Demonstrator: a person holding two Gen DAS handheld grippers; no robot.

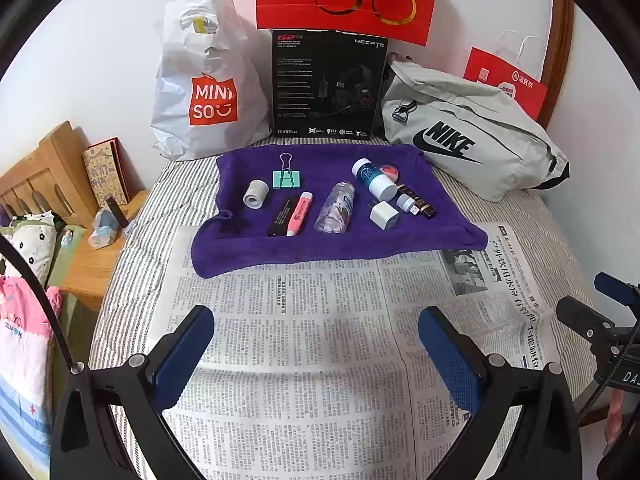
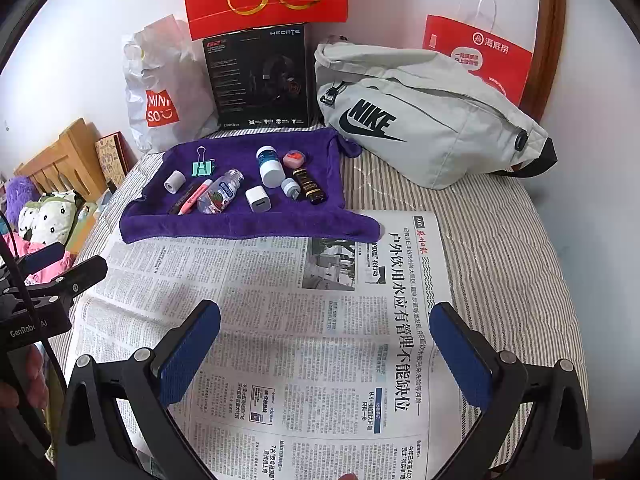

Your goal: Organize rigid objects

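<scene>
Both my grippers, left (image 1: 316,328) and right (image 2: 325,324), hover wide open and empty over newspaper (image 1: 304,360). Beyond, on one purple towel (image 1: 320,244): two bottles (image 1: 335,208), one binder clip (image 1: 286,178), one white charger (image 1: 384,215).

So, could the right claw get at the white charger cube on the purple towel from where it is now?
Probably yes. The right claw is open and empty over the newspaper, and the white charger cube sits near the purple towel's front edge, nothing in front. The small capped vial beside it stands apart.
</scene>
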